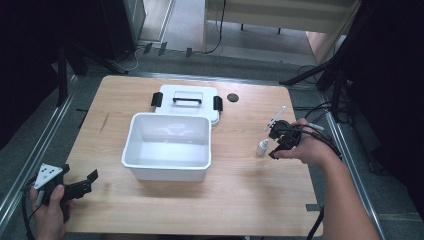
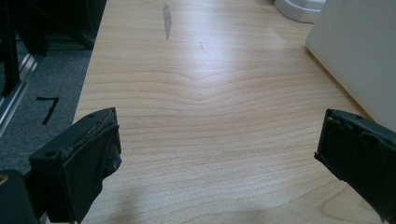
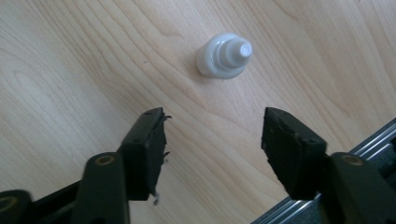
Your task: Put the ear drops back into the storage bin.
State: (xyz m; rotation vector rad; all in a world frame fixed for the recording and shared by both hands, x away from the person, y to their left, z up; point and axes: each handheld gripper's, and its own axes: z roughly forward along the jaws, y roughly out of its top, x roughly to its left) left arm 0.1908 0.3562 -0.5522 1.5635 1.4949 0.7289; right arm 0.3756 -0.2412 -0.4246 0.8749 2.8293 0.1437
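My right claw (image 3: 212, 135) is hovering over the bench (image 1: 240, 190), jaws apart, nothing between them. A small white bottle (image 3: 224, 55) is standing upright just ahead of the jaws, not touching; I'm seeing no label on it. My left claw (image 2: 215, 154) is sitting low at the near left bench edge, jaws wide apart, empty. The white bin (image 1: 166, 148) is getting cropped at its right. A black "7" mark (image 2: 47, 106) is showing on the floor.
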